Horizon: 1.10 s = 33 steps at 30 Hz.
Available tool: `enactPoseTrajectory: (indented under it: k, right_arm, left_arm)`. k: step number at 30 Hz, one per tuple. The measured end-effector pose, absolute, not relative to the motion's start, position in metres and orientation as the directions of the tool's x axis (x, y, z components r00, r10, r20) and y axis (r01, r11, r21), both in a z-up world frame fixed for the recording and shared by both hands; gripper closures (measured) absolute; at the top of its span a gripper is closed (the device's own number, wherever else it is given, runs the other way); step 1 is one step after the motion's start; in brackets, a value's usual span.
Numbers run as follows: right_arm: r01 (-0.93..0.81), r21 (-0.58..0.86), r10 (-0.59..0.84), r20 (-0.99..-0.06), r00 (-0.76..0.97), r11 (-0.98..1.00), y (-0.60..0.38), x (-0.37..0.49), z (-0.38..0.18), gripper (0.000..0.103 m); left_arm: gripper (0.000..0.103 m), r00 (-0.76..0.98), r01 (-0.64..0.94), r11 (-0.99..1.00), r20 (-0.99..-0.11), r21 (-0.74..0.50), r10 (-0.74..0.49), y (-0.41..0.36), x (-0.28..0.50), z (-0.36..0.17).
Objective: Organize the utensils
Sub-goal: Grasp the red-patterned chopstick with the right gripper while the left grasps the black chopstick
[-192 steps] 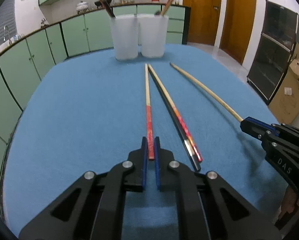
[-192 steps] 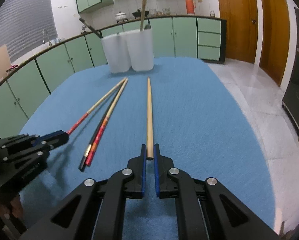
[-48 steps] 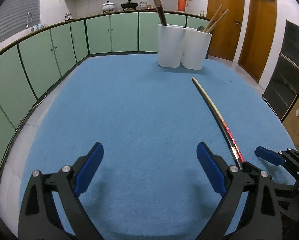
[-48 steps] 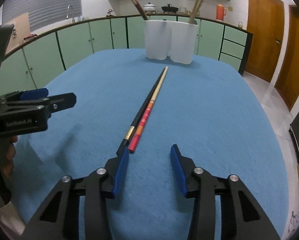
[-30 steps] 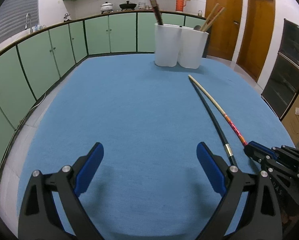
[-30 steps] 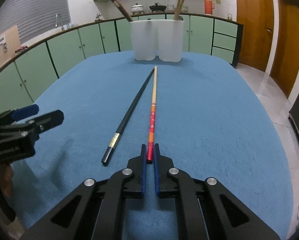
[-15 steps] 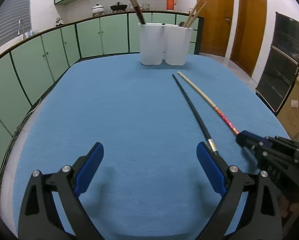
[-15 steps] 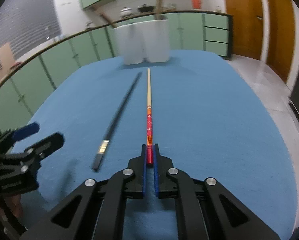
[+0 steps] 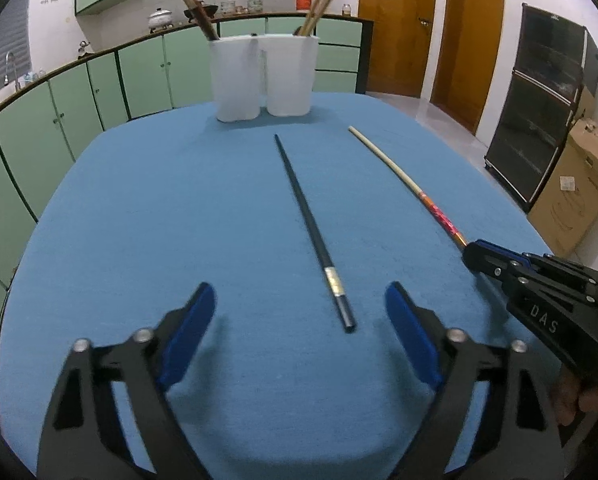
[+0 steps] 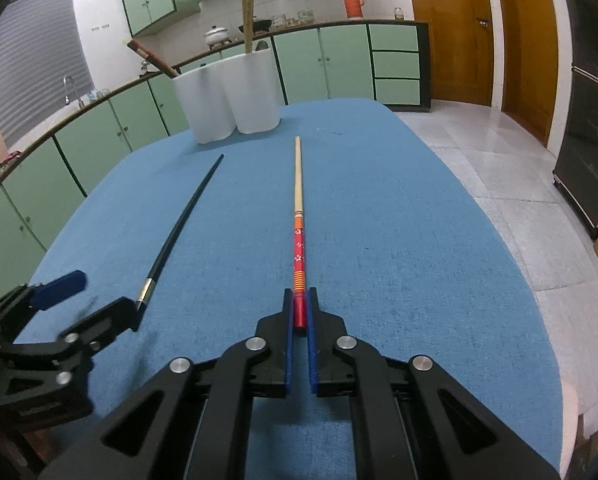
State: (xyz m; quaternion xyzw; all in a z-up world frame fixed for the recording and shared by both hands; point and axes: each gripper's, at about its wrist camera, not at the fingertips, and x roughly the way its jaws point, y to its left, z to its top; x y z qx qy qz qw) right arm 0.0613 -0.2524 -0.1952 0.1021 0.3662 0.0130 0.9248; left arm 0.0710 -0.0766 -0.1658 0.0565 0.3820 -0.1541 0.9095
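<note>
Since half a second ago the left gripper (image 9: pixel 299 332) has swung toward the black chopstick (image 9: pixel 313 232), which now lies between its spread fingers rather than off to the side, while the right gripper (image 10: pixel 297 322) stays clamped on the red end of the red-and-wood chopstick (image 10: pixel 297 216).

Nearest in the left wrist view, the left gripper's blue pads (image 9: pixel 187 332) stand wide apart, holding nothing, with the butt end of the black chopstick just ahead of them on the blue table (image 9: pixel 139 220). The black chopstick lies flat, its silver band near the close end and its tip pointing toward the far holders.

To the right, the right gripper (image 9: pixel 473 250) grips the butt of the red-and-wood chopstick (image 9: pixel 403 176), whose pale wooden tip also points away toward the far end. The two chopsticks are apart, not touching.

At the far end of the table stand two white utensil holders (image 9: pixel 265 76), touching side by side. The left one holds dark chopsticks (image 9: pixel 197 10), the right one pale wooden chopsticks (image 9: pixel 321 0). Green cabinets (image 9: pixel 147 76) run behind them.
</note>
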Motion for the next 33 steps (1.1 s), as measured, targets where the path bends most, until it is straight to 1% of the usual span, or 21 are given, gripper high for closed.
enactPoseTrajectory:
  k: [2, 6, 7, 8, 10, 11, 13, 14, 15, 16, 24, 33]
  right_arm:
    - [0.05, 0.201, 0.101, -0.673, 0.732, 0.978, -0.253, 0.062, -0.196, 0.097]
    - [0.049, 0.202, 0.102, -0.672, 0.734, 0.978, -0.255, 0.059, -0.195, 0.097]
    - [0.049, 0.203, 0.102, -0.671, 0.734, 0.978, -0.255, 0.058, -0.195, 0.097]
    - [0.049, 0.203, 0.103, -0.671, 0.734, 0.978, -0.255, 0.058, -0.195, 0.097]
    - [0.05, 0.203, 0.102, -0.671, 0.735, 0.978, -0.255, 0.058, -0.195, 0.097]
    - [0.05, 0.203, 0.102, -0.67, 0.735, 0.978, -0.255, 0.058, -0.195, 0.097]
    - [0.048, 0.2, 0.1, -0.669, 0.737, 0.979, -0.254, 0.058, -0.194, 0.097]
    - [0.048, 0.198, 0.099, -0.668, 0.738, 0.979, -0.253, 0.058, -0.193, 0.097]
    - [0.047, 0.197, 0.099, -0.667, 0.739, 0.979, -0.252, 0.058, -0.193, 0.097]
    - [0.045, 0.194, 0.098, -0.666, 0.74, 0.98, -0.252, 0.058, -0.192, 0.097]
    - [0.029, 0.181, 0.097, -0.648, 0.756, 0.983, -0.251, 0.056, -0.182, 0.097]
    - [0.011, 0.161, 0.089, -0.604, 0.792, 0.987, -0.25, 0.055, -0.162, 0.097]
  left_arm:
    - [0.025, 0.652, 0.321, 0.947, -0.72, -0.021, -0.237, -0.079, 0.072, -0.17]
    - [0.037, 0.65, 0.314, 0.949, -0.726, -0.012, -0.224, -0.085, 0.072, -0.175]
    - [0.043, 0.652, 0.313, 0.95, -0.725, -0.009, -0.222, -0.086, 0.071, -0.175]
    - [0.046, 0.654, 0.312, 0.95, -0.724, -0.006, -0.219, -0.086, 0.071, -0.176]
    - [0.059, 0.658, 0.305, 0.952, -0.721, -0.007, -0.216, -0.085, 0.07, -0.175]
    - [0.063, 0.659, 0.302, 0.953, -0.72, -0.012, -0.218, -0.084, 0.07, -0.175]
    - [0.077, 0.66, 0.3, 0.954, -0.718, -0.018, -0.221, -0.083, 0.071, -0.174]
    - [0.081, 0.661, 0.299, 0.954, -0.717, -0.021, -0.223, -0.083, 0.071, -0.174]
    - [0.09, 0.66, 0.3, 0.954, -0.716, -0.026, -0.227, -0.082, 0.072, -0.174]
    - [0.095, 0.657, 0.302, 0.953, -0.717, -0.032, -0.232, -0.081, 0.072, -0.173]
    - [0.097, 0.67, 0.282, 0.958, -0.704, -0.05, -0.234, -0.074, 0.075, -0.165]
    - [0.097, 0.733, 0.272, 0.962, -0.639, -0.04, -0.233, -0.069, 0.074, -0.133]
